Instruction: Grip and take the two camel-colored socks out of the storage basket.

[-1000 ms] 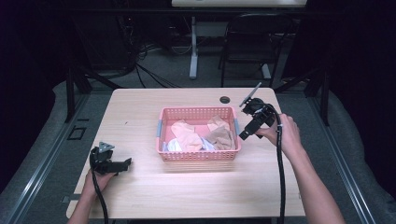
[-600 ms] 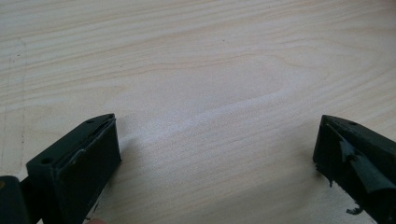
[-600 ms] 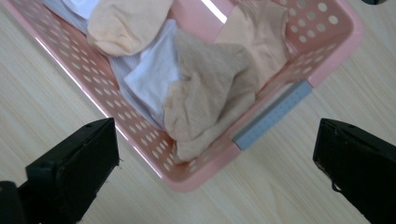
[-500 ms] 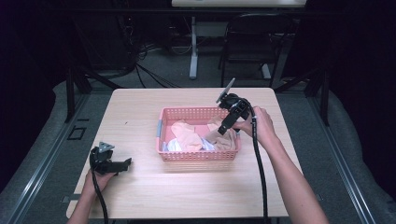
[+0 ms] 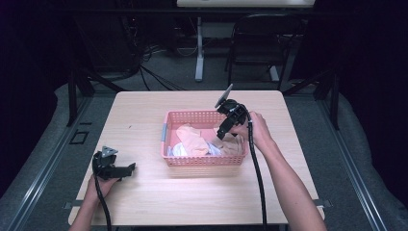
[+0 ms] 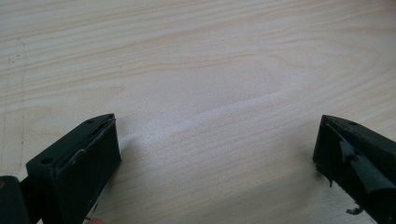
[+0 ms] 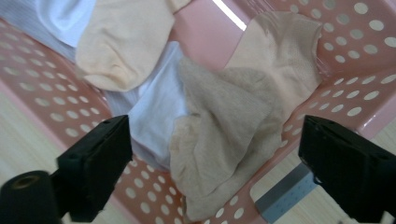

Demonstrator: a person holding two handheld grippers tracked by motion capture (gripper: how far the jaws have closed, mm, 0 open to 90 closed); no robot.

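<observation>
A pink perforated basket (image 5: 202,161) stands mid-table with a peach sock (image 5: 192,139), a beige sock (image 5: 233,147) and white cloth (image 5: 180,150) in it. My right gripper (image 5: 222,134) hangs over the basket's right half, pointing down. Its jaws have just been closing a little and stand open. In the right gripper view (image 7: 215,163) the beige sock (image 7: 224,130) lies under the gap between the jaws, untouched, beside the white cloth (image 7: 154,112) and the peach sock (image 7: 121,37). My left gripper (image 5: 129,169) rests open on bare wood (image 6: 215,158) at the table's front left.
The wooden table (image 5: 144,110) has bare room to the left of and in front of the basket. A grey tag (image 7: 285,193) sits on the basket's outer wall. A dark chair (image 5: 260,48) and floor cables (image 5: 149,72) lie beyond the far edge.
The right hand has carried its gripper leftward from beside the basket's right rim to over the basket, and lower. The left gripper has stayed put.
</observation>
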